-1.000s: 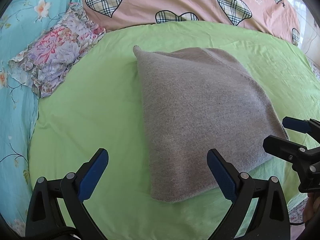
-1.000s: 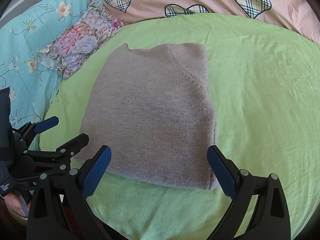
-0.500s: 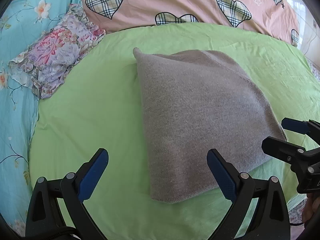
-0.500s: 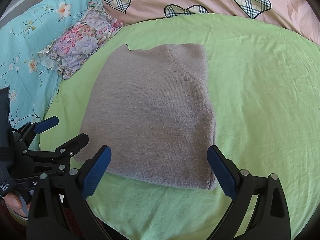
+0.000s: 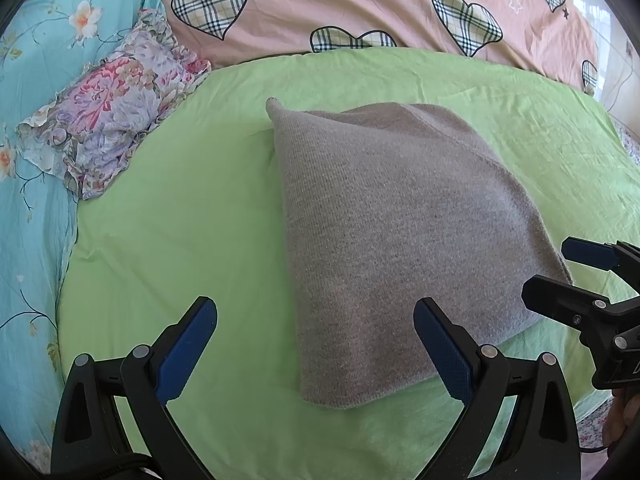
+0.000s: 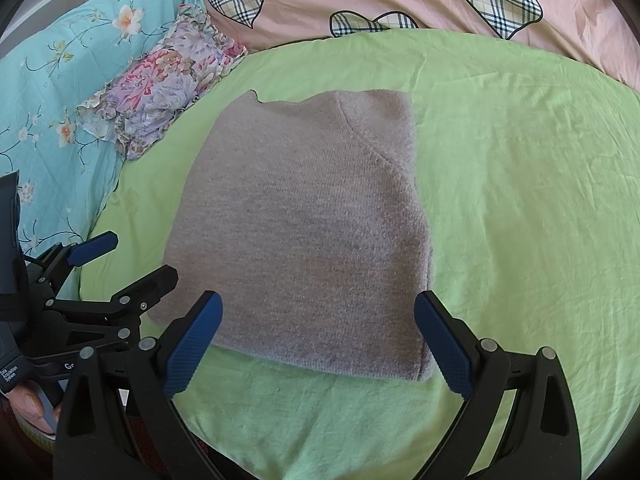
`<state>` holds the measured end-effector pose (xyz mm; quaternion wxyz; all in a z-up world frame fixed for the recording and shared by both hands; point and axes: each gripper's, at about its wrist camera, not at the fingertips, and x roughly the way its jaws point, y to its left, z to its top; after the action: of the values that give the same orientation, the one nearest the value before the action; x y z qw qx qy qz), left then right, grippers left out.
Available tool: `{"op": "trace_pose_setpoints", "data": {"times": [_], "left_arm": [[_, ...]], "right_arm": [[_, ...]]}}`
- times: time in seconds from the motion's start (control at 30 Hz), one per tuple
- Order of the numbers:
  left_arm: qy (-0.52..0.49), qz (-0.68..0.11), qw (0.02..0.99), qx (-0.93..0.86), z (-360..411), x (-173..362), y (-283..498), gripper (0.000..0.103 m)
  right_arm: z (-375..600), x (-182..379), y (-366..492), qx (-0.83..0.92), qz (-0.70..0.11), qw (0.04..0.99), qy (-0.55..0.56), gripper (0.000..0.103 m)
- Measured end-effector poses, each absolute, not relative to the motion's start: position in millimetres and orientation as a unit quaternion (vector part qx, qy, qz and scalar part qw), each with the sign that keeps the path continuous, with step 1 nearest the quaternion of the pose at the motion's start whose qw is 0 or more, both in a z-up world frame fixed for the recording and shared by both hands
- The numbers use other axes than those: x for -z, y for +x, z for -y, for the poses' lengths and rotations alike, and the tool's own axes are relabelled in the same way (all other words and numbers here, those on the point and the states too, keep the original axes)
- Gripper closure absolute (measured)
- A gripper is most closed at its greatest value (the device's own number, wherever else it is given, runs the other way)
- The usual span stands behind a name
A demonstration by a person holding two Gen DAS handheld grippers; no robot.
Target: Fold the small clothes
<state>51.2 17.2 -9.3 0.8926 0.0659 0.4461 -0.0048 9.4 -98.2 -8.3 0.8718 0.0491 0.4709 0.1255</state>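
Note:
A grey knit garment lies folded into a flat rectangle on the green sheet; it also shows in the right wrist view. My left gripper is open and empty, hovering just short of the garment's near left corner. My right gripper is open and empty above the garment's near edge. Each gripper shows in the other's view: the right gripper at the garment's right corner, the left gripper at its left corner.
A floral pillow lies at the back left on a turquoise flowered cover. A pink quilt with plaid hearts runs along the back. The green sheet stretches to the right of the garment.
Almost nothing has changed; both grippers stay open and hover in place, with only a slight drift of the views.

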Motion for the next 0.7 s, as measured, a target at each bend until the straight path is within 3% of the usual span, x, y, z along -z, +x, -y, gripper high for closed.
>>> {"op": "trace_pose_setpoints", "data": {"times": [0.7], "left_arm": [[0.065,-0.443,0.894,0.006,-14.6,5.5,50.5,0.004]], "right_arm": [[99.0,0.7,12.2,-0.125,-0.468,0.873,0.05,0.006]]}}
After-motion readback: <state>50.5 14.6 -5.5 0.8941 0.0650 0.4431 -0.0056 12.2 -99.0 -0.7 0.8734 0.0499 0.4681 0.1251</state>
